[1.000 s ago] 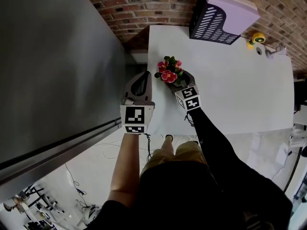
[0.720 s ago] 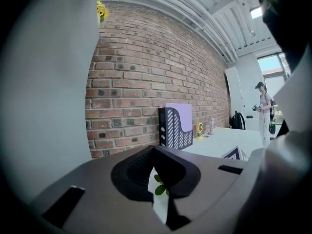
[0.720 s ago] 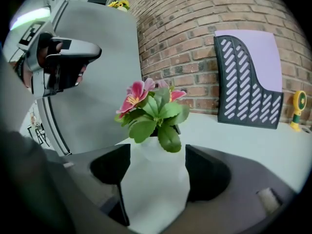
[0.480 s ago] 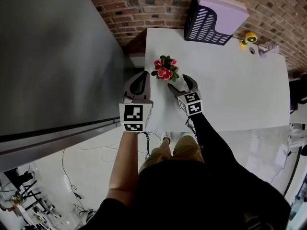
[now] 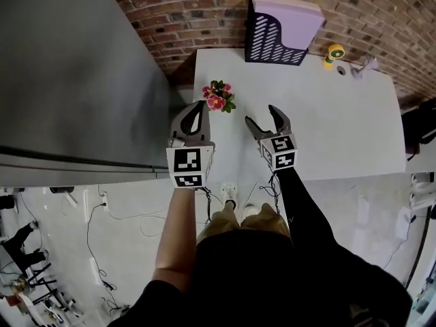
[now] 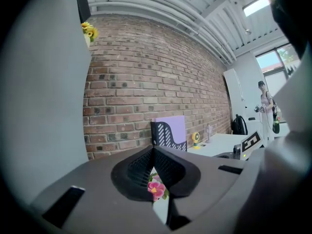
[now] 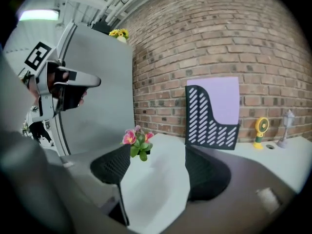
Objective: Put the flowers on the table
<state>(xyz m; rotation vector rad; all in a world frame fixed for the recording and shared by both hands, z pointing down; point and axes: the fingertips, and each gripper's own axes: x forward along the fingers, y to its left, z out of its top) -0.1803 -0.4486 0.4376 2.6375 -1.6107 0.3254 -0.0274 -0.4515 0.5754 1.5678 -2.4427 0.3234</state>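
Now flowers (image 5: 218, 97) alone on table (image 5: 327, 114); right claw (image 5: 259, 113) apart, farther off; left claw (image 5: 200, 105) together.

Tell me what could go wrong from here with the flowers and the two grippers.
1. The flowers stand close to the left edge of the table; a light knock might tip them off.
2. The left gripper, jaws shut, has its tip just beside the flowers, so a small forward or sideways swing could strike them.
3. The right gripper hangs open and empty over the table, farther off; it looks the lesser risk.
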